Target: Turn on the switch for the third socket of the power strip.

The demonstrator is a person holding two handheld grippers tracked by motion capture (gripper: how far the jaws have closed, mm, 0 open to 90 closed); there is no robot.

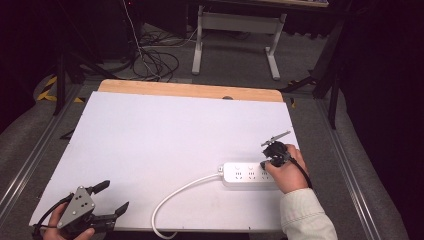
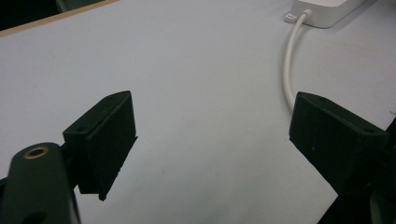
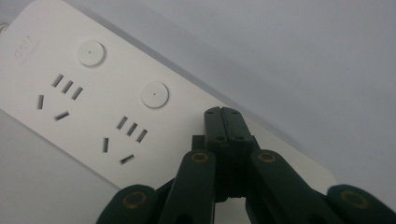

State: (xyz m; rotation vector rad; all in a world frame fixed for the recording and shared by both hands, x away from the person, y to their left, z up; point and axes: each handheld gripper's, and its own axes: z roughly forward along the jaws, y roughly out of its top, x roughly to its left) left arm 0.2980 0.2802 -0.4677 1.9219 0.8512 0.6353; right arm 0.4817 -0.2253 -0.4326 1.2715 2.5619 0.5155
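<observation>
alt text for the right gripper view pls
The right tool, its black jaws shut together, has its tips over a white power strip lying on a white table, near two round buttons and two sets of socket slots.

Light falls evenly on the white table (image 1: 165,140), while the room beyond it is nearly black. The high view is soft and low in detail. Ahead of the right gripper (image 3: 227,114), the power strip (image 3: 93,93) is bright, casting a soft shadow; the nearest jaw links blur. The left gripper (image 2: 212,140) jaws look slightly out of focus, perhaps.
</observation>
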